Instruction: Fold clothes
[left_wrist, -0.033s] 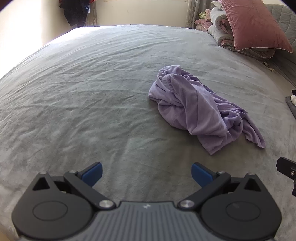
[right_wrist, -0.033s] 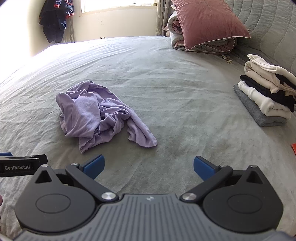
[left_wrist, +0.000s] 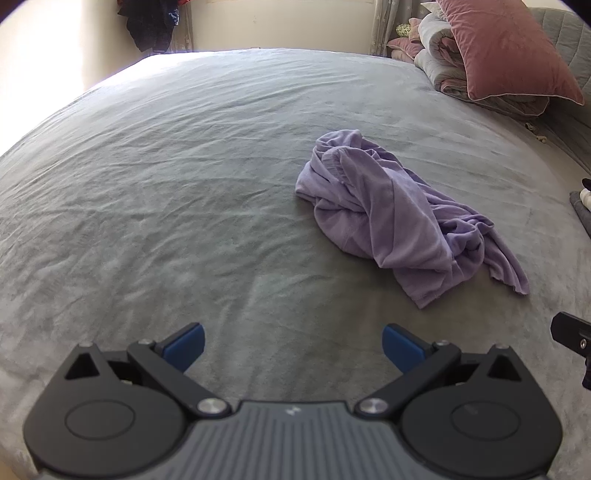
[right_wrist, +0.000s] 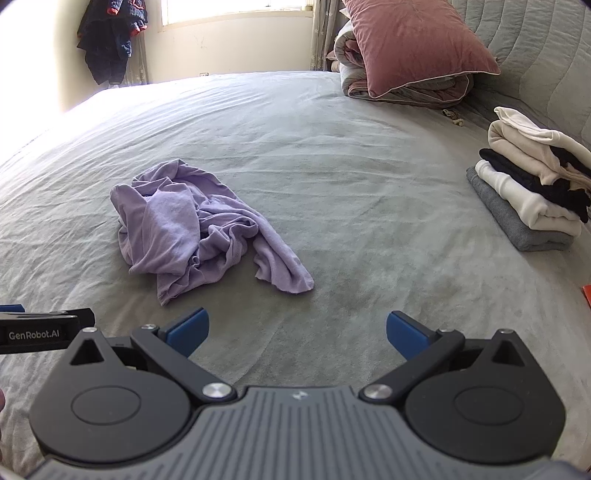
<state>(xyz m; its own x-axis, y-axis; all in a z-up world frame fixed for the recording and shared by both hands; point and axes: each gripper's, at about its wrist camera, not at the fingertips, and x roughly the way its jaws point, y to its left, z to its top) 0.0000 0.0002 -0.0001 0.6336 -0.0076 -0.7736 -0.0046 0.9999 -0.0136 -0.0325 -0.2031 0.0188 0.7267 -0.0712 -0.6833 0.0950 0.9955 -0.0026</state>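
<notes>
A wide bed under a wrinkled grey velvety cover (right_wrist: 332, 155) fills the sunlit room. The crumpled lilac cotton garment (right_wrist: 192, 225) lies mid-bed, its shape hidden in folds. A stack of folded cream, black and grey clothes (right_wrist: 528, 192) sits cut off at right, beyond a dusty-pink pillow (right_wrist: 413, 40). The left tool (left_wrist: 291, 341) and right tool (right_wrist: 297, 330) hover wide open, empty.

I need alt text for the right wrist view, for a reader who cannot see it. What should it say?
A crumpled purple garment lies on a grey bed, ahead and left of the open, empty right gripper. A stack of folded clothes sits at the right, a pink pillow at the far end.
</notes>
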